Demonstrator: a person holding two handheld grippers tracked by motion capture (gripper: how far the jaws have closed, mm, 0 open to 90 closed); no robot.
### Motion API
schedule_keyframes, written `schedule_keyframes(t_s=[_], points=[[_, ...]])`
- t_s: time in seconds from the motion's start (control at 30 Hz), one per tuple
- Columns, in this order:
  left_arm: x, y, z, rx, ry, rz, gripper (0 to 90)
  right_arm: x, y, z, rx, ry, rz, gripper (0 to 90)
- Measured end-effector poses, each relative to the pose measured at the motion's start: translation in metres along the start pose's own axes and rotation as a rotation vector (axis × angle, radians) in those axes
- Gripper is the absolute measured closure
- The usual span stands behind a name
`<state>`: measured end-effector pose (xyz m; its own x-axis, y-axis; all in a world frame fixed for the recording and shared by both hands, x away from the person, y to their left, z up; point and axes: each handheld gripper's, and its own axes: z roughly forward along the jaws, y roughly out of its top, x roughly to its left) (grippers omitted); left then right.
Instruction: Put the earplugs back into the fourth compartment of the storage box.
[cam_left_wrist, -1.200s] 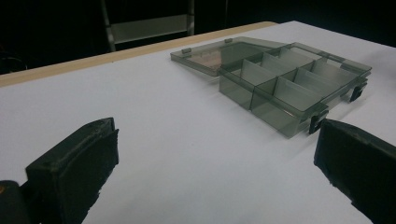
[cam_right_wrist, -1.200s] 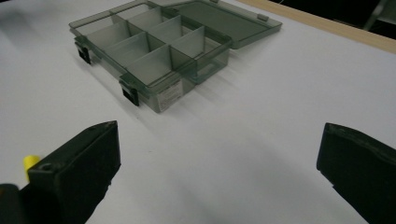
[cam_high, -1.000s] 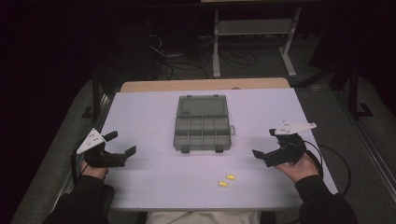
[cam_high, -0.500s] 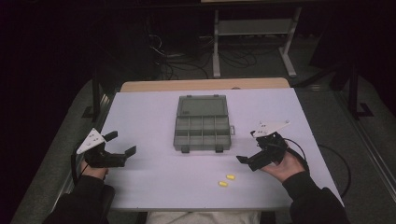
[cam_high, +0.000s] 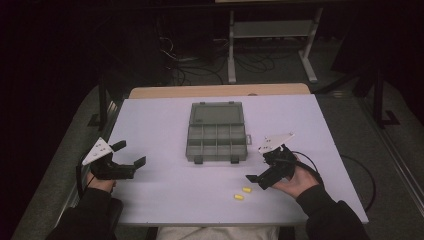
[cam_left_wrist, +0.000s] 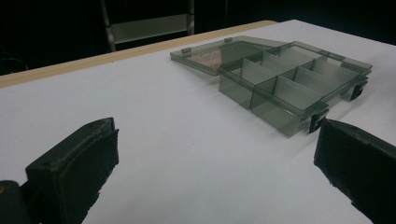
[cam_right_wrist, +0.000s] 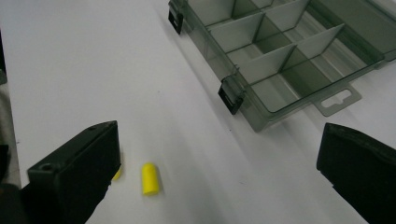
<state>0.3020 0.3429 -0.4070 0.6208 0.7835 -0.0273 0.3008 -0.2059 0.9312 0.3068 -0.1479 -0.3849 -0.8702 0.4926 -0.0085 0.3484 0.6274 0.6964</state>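
Right now the right gripper (cam_high: 259, 177) is low over the table (cam_high: 160, 130), fingers spread wide and holding nothing, aimed at two small yellow pieces. One yellow piece (cam_high: 246, 189) lies just ahead of the fingertips, the other yellow piece (cam_high: 238, 197) sits just beside it, nearer the table's front edge. Both lie on the bare table, near the front of the organizer box (cam_high: 217, 138) but apart from it. Box is open, lid laid flat behind it, compartments look empty.

Step in hand, as I judge it: the approach to pick up a yellow piece, likely to drop it in a compartment. Nothing gripped yet. Next move calls for lowering the right fingers around one piece, one finger on each side, then closing. The pieces are small and rounded, so one could roll or squirt out if the fingers close off-centre.

Left gripper (cam_high: 131, 156) is held at the left side of the table, fingers wide open and empty, well apart from the box and the pieces.

Hard to make out: in the right gripper view one yellow piece (cam_right_wrist: 150, 178) is clear, the second (cam_right_wrist: 117, 174) is mostly hidden behind the left finger. Exact shape or material of the pieces can't be told. Far compartments are cut off in that view. Background beyond the table is dark.
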Motion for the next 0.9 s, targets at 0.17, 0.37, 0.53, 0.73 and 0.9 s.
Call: schedule_keyframes(t_s=[0.17,0.37,0.53,0.73,0.9], points=[[0.0,0.0,0.0,0.001,-0.002,0.001,0.0,0.002,0.0,0.007,0.03,0.02,-0.012,0.0],[0.0,0.0,0.0,0.001,-0.004,0.003,0.0,0.004,-0.002,0.015,0.056,0.038,-0.018,0.0],[0.0,0.0,0.001,0.001,-0.005,0.002,0.0,0.006,-0.005,0.021,0.083,0.049,-0.033,0.0],[0.0,0.0,0.001,0.002,-0.006,0.004,0.0,0.008,-0.008,0.028,0.118,0.066,-0.043,0.0],[0.0,0.0,0.001,0.005,-0.007,0.007,0.0,0.012,-0.009,0.033,0.151,0.074,-0.061,0.0]])
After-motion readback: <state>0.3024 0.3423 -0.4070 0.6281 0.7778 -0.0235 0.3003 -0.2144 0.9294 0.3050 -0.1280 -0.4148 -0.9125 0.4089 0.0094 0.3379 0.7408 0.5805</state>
